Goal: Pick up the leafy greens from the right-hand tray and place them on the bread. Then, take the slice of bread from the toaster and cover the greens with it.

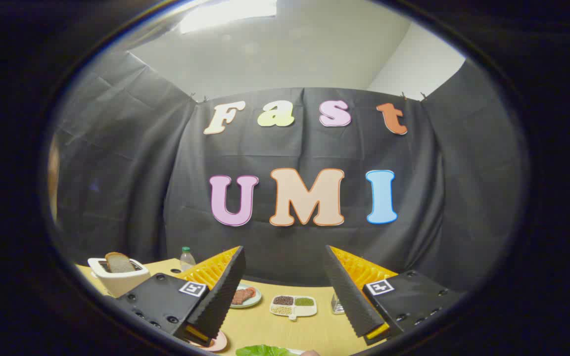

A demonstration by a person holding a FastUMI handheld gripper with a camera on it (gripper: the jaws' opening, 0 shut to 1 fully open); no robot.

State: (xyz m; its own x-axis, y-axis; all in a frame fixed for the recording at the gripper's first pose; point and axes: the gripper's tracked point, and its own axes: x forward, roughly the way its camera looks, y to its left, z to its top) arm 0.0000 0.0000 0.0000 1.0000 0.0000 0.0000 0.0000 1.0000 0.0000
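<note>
My gripper hangs above the yellow table, its two fingers spread wide apart with nothing between them. Low down between the fingers, a piece of leafy greens shows at the near side of the table. A white toaster stands beyond the left finger, with a brown slice of bread sticking up from its slot. A pinkish plate peeks out under the left finger; what lies on it is hidden.
Beyond the fingers a small plate with reddish meat slices and a white divided dish of grains sit on the table. A small plastic bottle stands at the back. A small metal grater is beside the right finger.
</note>
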